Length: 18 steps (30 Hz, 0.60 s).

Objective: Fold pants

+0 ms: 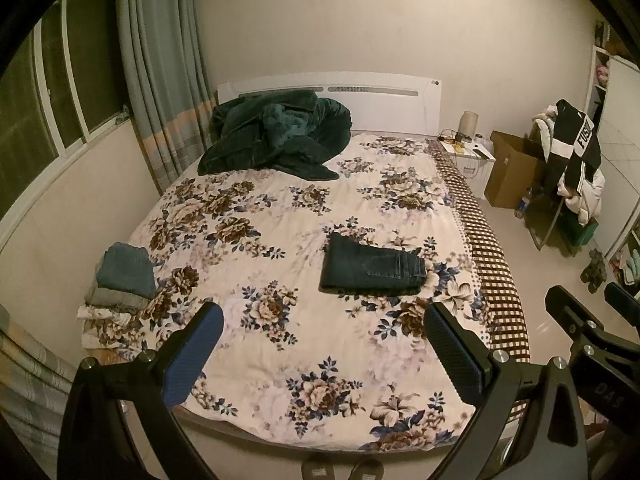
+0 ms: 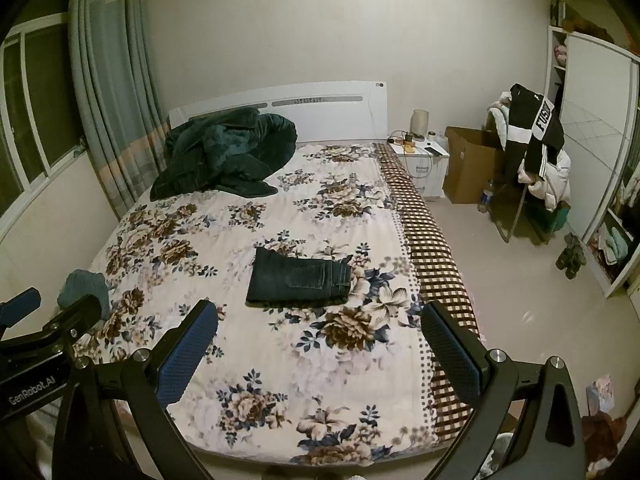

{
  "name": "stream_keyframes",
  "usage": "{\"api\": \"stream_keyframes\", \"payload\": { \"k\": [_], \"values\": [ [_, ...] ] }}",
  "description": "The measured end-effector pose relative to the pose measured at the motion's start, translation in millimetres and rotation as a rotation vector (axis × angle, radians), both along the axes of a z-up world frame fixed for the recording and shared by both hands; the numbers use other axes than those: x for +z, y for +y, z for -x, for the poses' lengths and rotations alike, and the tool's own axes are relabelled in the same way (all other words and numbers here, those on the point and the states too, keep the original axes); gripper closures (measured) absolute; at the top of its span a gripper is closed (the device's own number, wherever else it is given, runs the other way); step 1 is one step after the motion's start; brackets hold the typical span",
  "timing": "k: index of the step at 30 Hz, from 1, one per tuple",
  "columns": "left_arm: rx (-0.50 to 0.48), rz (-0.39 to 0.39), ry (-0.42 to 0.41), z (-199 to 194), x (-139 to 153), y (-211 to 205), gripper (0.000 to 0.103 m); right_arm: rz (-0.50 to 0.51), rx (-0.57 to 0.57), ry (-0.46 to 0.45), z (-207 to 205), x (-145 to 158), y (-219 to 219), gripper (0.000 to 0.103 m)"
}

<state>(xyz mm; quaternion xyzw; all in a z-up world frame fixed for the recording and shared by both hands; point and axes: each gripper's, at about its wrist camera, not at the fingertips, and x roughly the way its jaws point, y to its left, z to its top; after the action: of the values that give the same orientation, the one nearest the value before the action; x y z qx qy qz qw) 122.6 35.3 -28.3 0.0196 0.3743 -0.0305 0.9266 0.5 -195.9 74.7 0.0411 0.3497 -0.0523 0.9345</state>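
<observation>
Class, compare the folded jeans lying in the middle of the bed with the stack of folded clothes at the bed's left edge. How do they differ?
The folded jeans are a single dark blue garment; the stack of folded clothes holds several pieces, teal on top, grey and pale beneath. The jeans lie low and flat near the bed's middle; the stack stands taller at the left edge. Both rest folded on the floral bedspread, and neither pair of tongs touches them.

Both views are dim and yellow-green in cast, lit by indoor light from above, while the window (image 1: 52,92) at the upper left of the frame is dark. The fisheye lens bows the curtain (image 1: 160,60) and wardrobe (image 2: 592,128) at the edges, and black vignette fills the corners. A faint glare spot sits on the floor (image 2: 532,312) at right; detail is soft and slightly grainy throughout.
</observation>
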Motion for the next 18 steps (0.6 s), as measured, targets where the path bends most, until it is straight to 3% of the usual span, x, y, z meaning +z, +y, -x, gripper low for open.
{"api": "stream_keyframes", "payload": {
  "k": [18],
  "values": [
    [-0.008,0.002,0.000,-3.0,-0.5,3.2,0.001,0.001,-0.003,0.001,1.5,-0.2,2.3,0.000]
  ]
}}
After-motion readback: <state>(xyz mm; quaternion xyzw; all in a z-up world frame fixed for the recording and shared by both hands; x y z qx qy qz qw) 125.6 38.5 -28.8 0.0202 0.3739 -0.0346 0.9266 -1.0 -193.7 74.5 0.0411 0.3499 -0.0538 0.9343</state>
